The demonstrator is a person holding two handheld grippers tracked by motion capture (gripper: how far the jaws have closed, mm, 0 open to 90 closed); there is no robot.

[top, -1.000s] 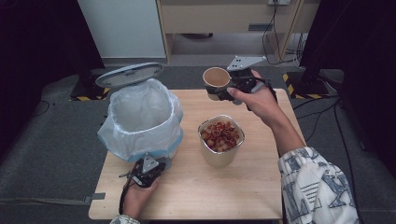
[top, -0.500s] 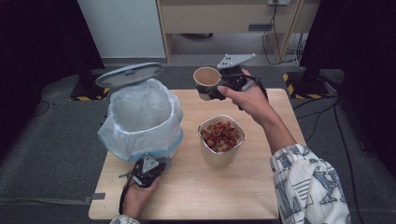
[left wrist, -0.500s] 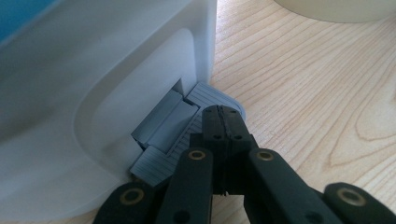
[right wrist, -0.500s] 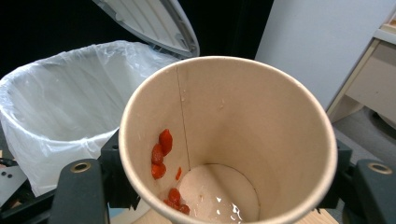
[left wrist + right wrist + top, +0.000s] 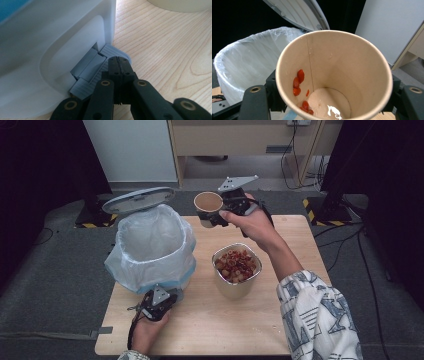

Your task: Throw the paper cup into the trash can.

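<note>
In the high view, the right gripper (image 5: 216, 216) holds the brown paper cup (image 5: 208, 205) above the far edge of the wooden table (image 5: 210, 330). A second ago the cup was more to the right, so it has travelled toward the white pedal bin with the clear plastic liner (image 5: 152, 247), whose grey lid (image 5: 138, 200) stands open. I judge the cup is going to be thrown into the bin. The round metal container full of red and pale food pieces (image 5: 236, 270) stays in the middle. The left gripper (image 5: 159, 301) rests at the foot of the bin and has not moved

In the left gripper view, the jaws are fully closed, with nothing between them, and press on the grey ribbed pedal (image 5: 110, 53); this explains the open lid

In the right gripper view, the jaws clamp the cup (image 5: 337, 72) from both sides. Inside are a few red scraps (image 5: 298, 82) and some white residue, so it is almost empty
</note>
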